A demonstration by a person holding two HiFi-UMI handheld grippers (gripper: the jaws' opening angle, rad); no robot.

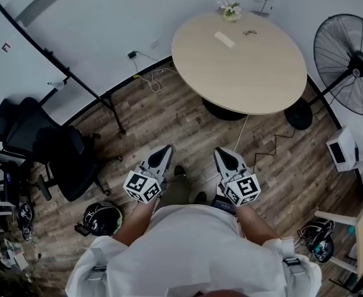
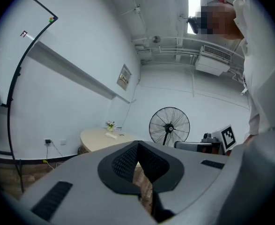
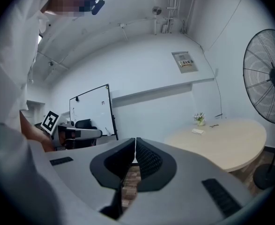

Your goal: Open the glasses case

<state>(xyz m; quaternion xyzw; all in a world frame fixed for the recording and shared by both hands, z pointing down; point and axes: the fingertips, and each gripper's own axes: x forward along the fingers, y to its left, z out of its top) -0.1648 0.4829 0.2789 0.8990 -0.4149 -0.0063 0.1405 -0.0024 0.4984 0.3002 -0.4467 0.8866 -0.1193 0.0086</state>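
Both grippers are held low at the person's body, well apart from the table.

Head view: the left gripper (image 1: 166, 148) and right gripper (image 1: 221, 151) sit side by side at lower centre over the wood-plank floor (image 1: 169, 116). The pale flat oblong glasses case (image 1: 224, 39) lies on the round beige wooden table (image 1: 255, 73) at upper right, near a small pot of flowers (image 1: 230, 10). Left gripper view: the dark jaws meet at their tips with nothing between them, and the case shows small on the table at centre left. Right gripper view: the jaws are likewise together and empty, with a black standing fan (image 3: 268, 78) at the right edge.
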